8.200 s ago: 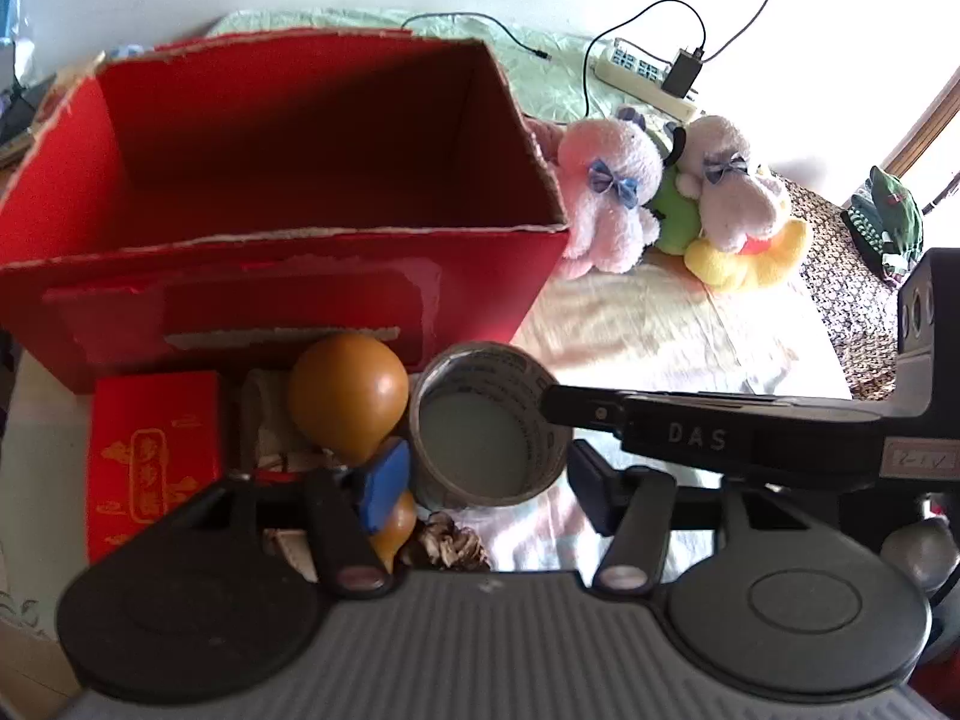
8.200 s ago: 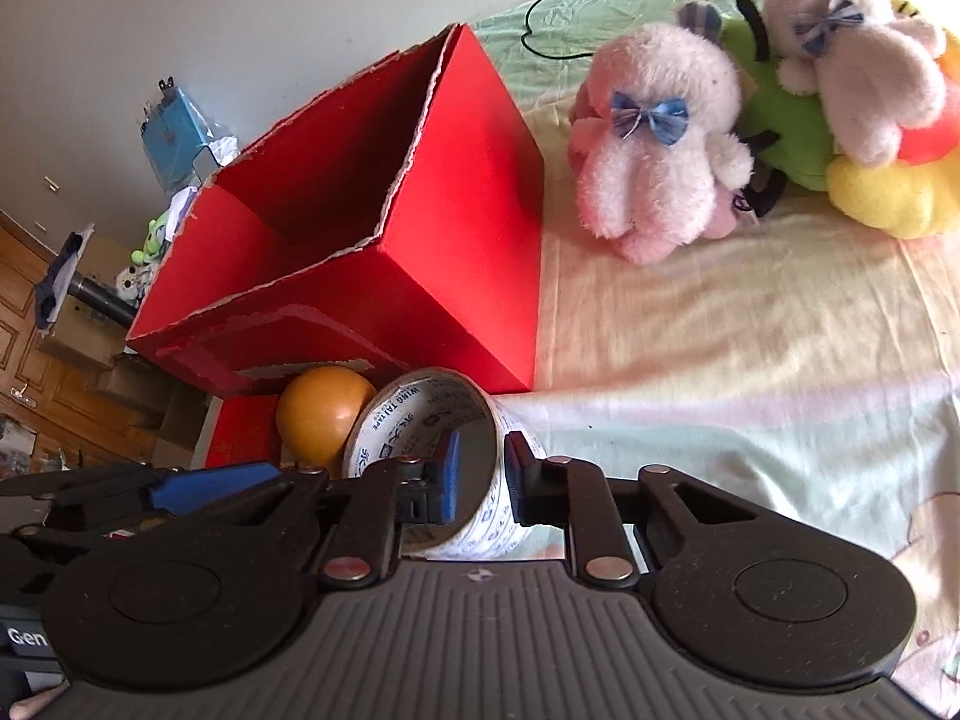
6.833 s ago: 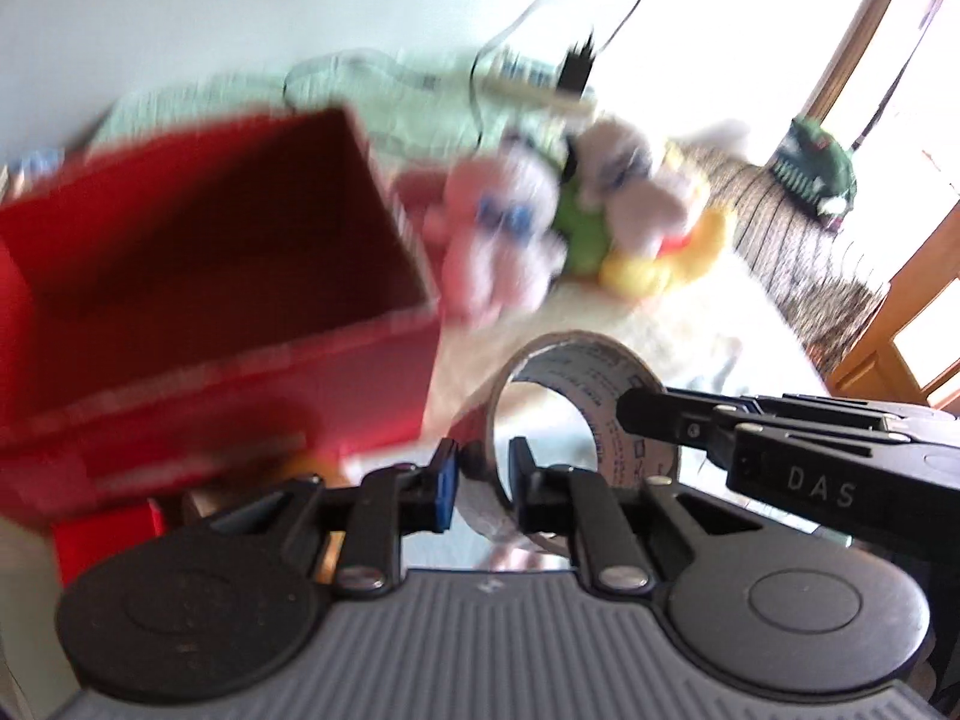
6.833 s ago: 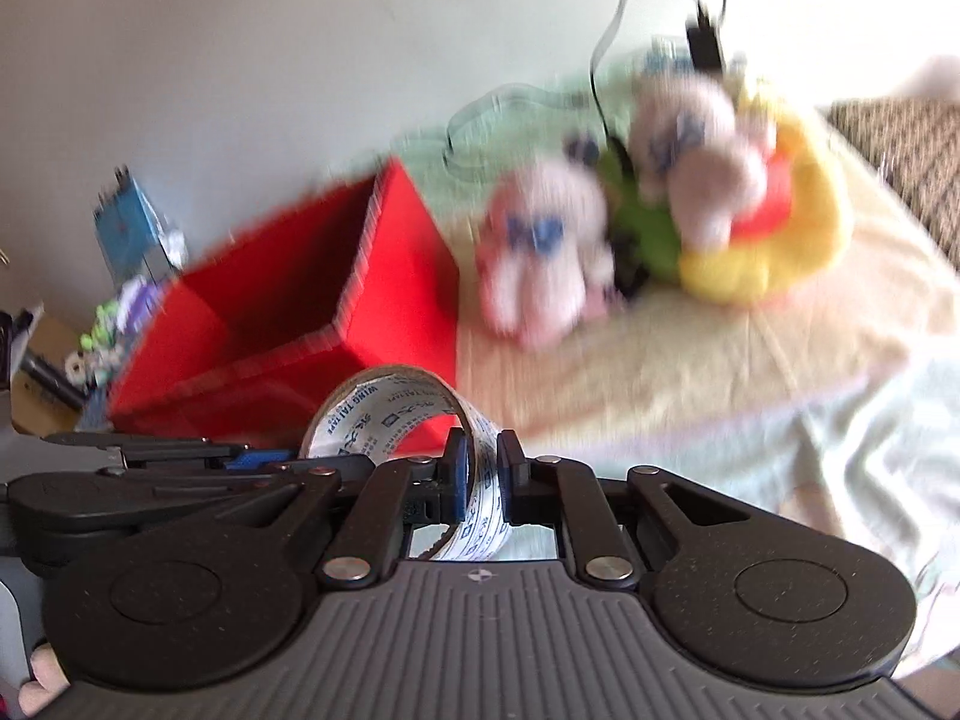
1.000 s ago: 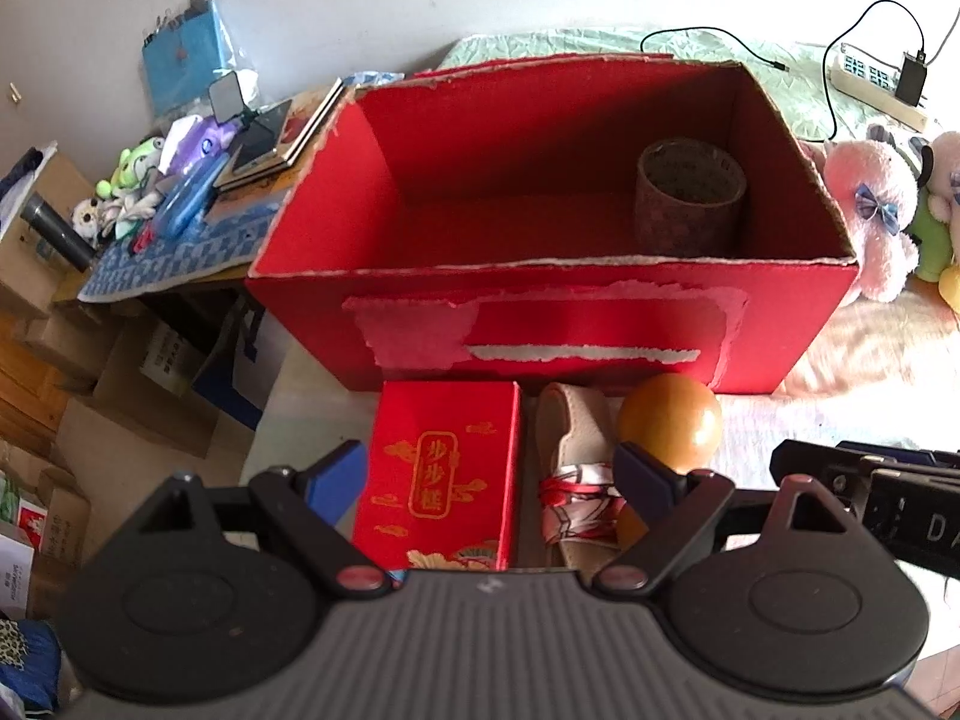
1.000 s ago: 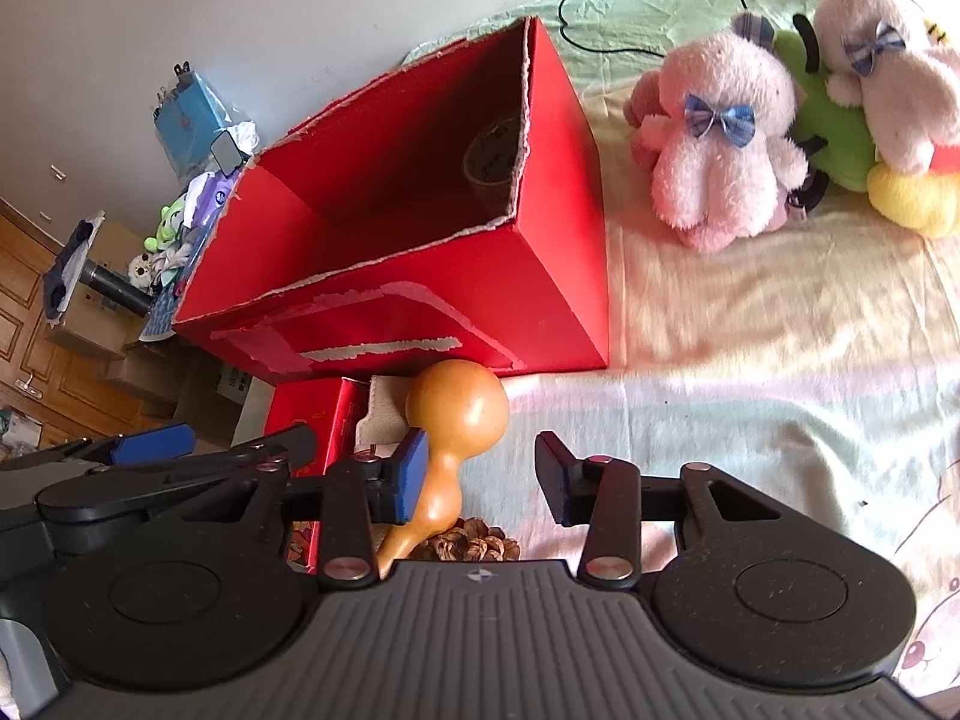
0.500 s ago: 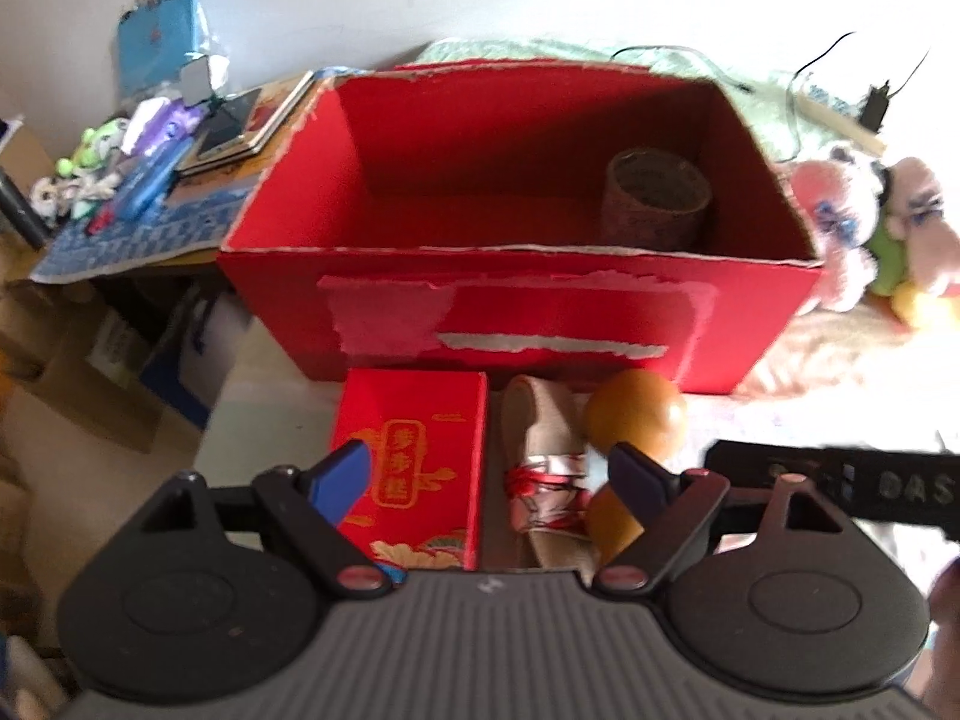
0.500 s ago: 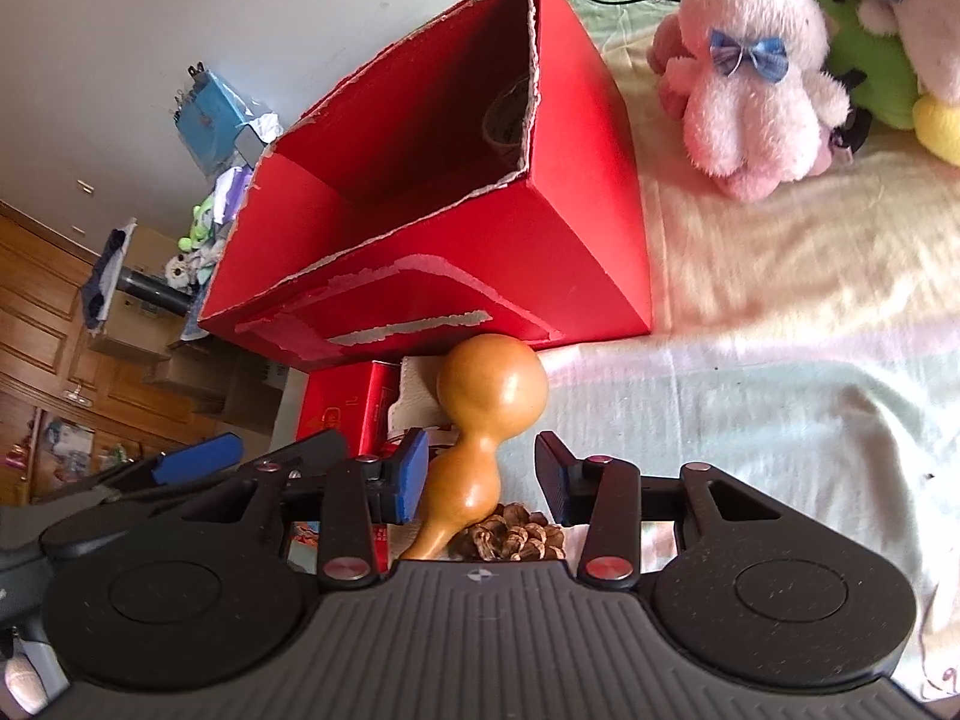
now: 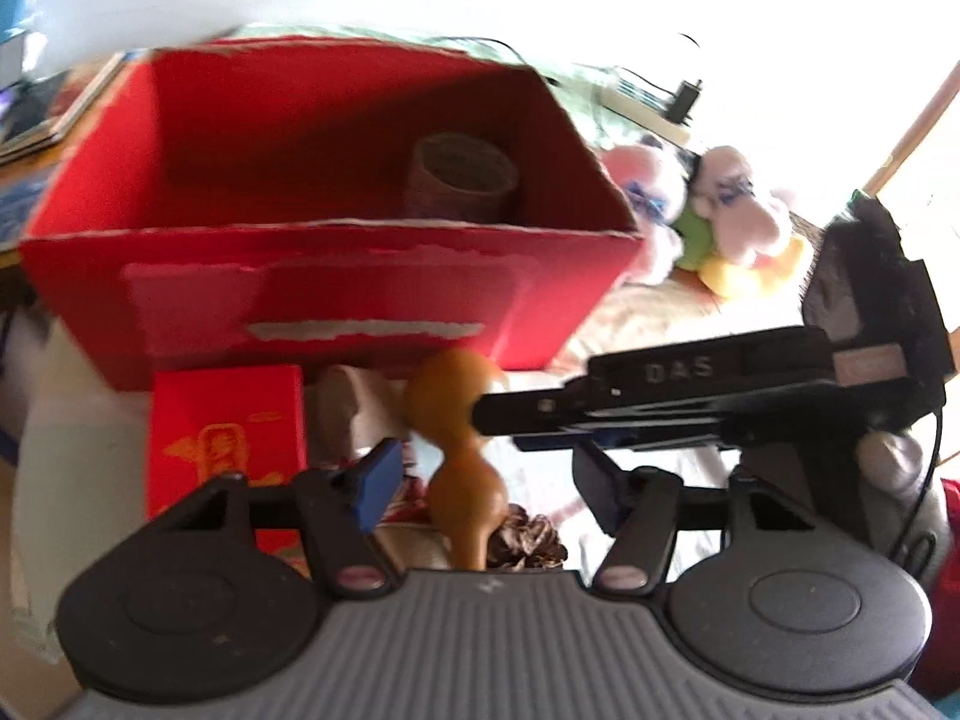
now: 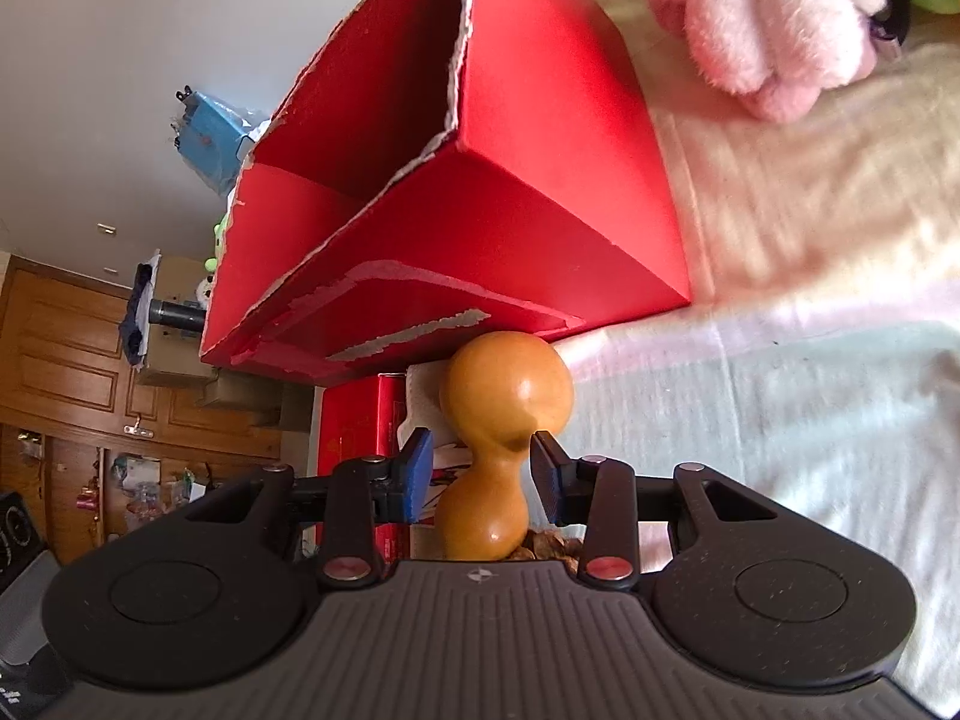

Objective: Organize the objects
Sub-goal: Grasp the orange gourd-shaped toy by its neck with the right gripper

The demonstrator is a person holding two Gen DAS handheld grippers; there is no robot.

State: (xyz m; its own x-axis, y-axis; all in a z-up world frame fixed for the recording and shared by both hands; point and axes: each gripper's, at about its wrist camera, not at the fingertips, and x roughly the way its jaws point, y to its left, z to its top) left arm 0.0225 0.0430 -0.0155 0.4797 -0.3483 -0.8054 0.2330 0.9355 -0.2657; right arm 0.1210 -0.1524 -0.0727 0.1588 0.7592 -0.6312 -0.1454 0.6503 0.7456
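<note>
The right hand-held gripper (image 10: 480, 474) stands with its two blue-padded fingers spread on either side of the narrow waist of a glossy orange-brown, hourglass-shaped gourd (image 10: 501, 438), a gap showing on both sides, so it is released and not yet gripping. The gourd lies on the pale bedsheet (image 10: 780, 420) just in front of the large open red cardboard box (image 10: 540, 180), with its round bulb toward the box and its smaller bulb toward the camera, beside a brown pine cone (image 9: 528, 543) and a small red printed carton (image 9: 225, 432). The left hand-held gripper (image 9: 486, 480) also hangs released, its jaws wide apart above the same cluster and holding nothing; its view is blurred. Inside the box a brownish roll of tape (image 9: 459, 177) stands near the far right corner. The step in hand looks like closing on the gourd's waist to carry it into the box. The risks come from the gourd's shape and shine: the surface looks slick and curved, so pads closing off the waist would likely ride onto a bulb and squeeze it out forwards. The heavy bulb lies ahead of the grip, so the gourd may swing nose-down when lifted. The box wall stands close in front and tall, so a low carry could knock the bulb against the torn rim. With both tools crowding the same spot, they could also collide.
</note>
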